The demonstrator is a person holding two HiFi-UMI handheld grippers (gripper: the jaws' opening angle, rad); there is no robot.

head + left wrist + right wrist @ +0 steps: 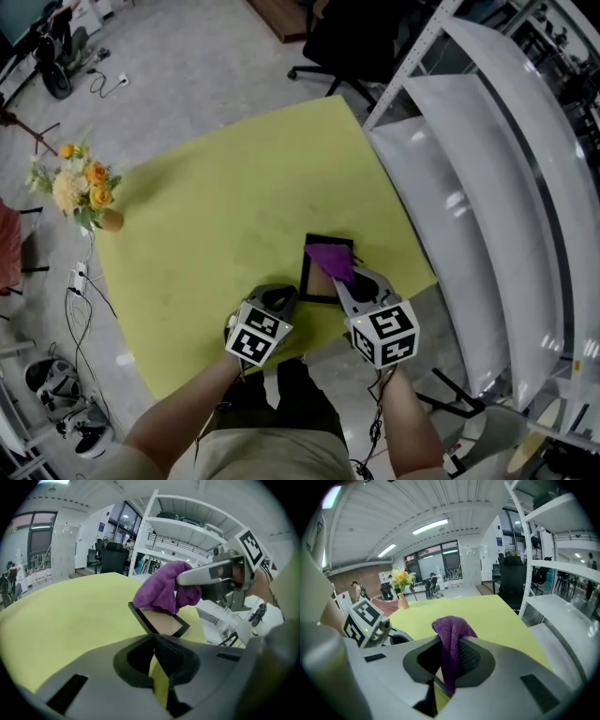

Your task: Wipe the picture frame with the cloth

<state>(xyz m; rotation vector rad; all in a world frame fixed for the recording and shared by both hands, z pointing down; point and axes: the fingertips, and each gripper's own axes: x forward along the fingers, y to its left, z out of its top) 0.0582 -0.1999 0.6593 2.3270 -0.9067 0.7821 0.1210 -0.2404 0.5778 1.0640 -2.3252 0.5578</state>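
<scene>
While clamping purple cloth point(330, 258) in right gripper point(343, 277), sets it on picture frame point(307, 281) far end for wiping; parks left gripper point(282, 298), clenched empty, just beside frame corner on desk point(234, 202), probably for steadying.

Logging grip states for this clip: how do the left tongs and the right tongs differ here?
The right tongs are shut on the purple cloth; the left tongs hold nothing. The right tongs reach over the picture frame, with the cloth at its far end; the left tongs sit beside its left edge. Both are shut.
</scene>
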